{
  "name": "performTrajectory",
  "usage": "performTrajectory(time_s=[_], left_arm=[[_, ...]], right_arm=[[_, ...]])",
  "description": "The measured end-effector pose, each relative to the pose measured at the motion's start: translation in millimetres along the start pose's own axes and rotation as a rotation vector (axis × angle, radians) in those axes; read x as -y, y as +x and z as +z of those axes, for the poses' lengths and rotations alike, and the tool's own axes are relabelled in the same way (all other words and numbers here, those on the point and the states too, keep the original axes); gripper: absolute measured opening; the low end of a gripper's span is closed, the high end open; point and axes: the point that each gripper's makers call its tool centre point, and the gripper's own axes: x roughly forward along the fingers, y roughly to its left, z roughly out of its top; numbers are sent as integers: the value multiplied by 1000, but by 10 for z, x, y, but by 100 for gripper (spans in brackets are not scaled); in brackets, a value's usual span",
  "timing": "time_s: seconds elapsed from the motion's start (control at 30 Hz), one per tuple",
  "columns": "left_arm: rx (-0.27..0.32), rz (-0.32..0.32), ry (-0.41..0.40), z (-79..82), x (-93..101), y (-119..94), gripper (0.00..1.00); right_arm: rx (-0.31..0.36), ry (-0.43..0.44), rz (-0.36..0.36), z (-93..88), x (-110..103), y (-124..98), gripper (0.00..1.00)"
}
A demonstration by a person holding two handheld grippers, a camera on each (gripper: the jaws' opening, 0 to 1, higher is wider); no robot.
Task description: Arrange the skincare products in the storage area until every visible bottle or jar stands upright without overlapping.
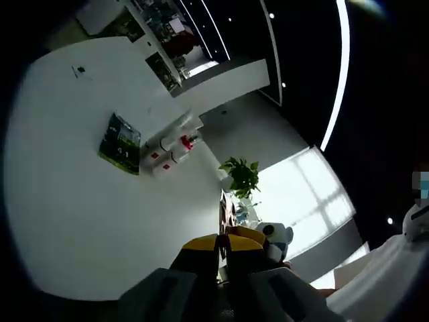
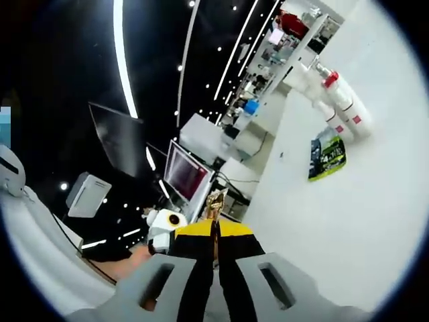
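No skincare bottle or jar could be made out in either view, so I cannot say where the task's things stood. Both cameras were tilted strongly and looked across a room rather than down at a storage area.

In the left gripper view, the left gripper (image 1: 224,249) rose from the bottom edge, and its yellow-and-black jaws were pressed together with nothing between them. Just beside the tips, to the right, stood a small white device (image 1: 276,240) with dark round spots. A little further away was a green potted plant (image 1: 242,176), and next to it a bright window (image 1: 305,194). A large white wall (image 1: 80,201) took most of the left side, and on it hung a dark green poster (image 1: 120,143). Near the poster were white cylinders with red tops (image 1: 175,146).

In the right gripper view, the right gripper (image 2: 214,243) also had its jaws closed together and empty. A small gold object (image 2: 215,201) was seen just beyond the tips; what it was I cannot tell. Behind it stood a monitor (image 2: 185,174) with a reddish screen. The white wall was on the right, with the green poster (image 2: 328,155) and the white cylinders (image 2: 343,102) on it.
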Motion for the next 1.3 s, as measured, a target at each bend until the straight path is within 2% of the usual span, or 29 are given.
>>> performTrajectory(time_s=[0.2,0.27,0.4,0.47,0.53,0.63,0.77,0.87,0.97,1.07,1.3], left_arm=[[5,-7,-25,20,-8,-16,2],[4,-16,-21,27,16,-20,1],[18,-7,-37,111,-23,-44,1],[57,-21,-58,224,-21,-60,1],[73,-15,-51,306,-52,-75,1],[95,-4,-60,429,-101,-93,1],[94,-7,-76,574,-129,-79,0],[89,19,-47,676,-179,-54,0],[101,36,-63,789,-271,-41,1],[108,62,-70,931,-406,-28,1],[104,120,-80,1239,-700,14,1]], right_arm=[[-17,-69,-32,-24,12,18,1],[-43,-135,-51,-44,15,18,5],[-49,-261,-114,3,9,-13,21],[-71,-333,-145,2,-2,-54,28],[-102,-425,-190,-8,8,-107,32],[-160,-505,-252,-62,67,-160,38],[-240,-704,-339,-127,175,-255,40],[-277,-794,-371,-179,248,-291,40],[-279,-807,-381,-239,273,-257,40],[-281,-887,-394,-205,286,-230,41],[-289,-943,-461,-175,409,-272,41]])
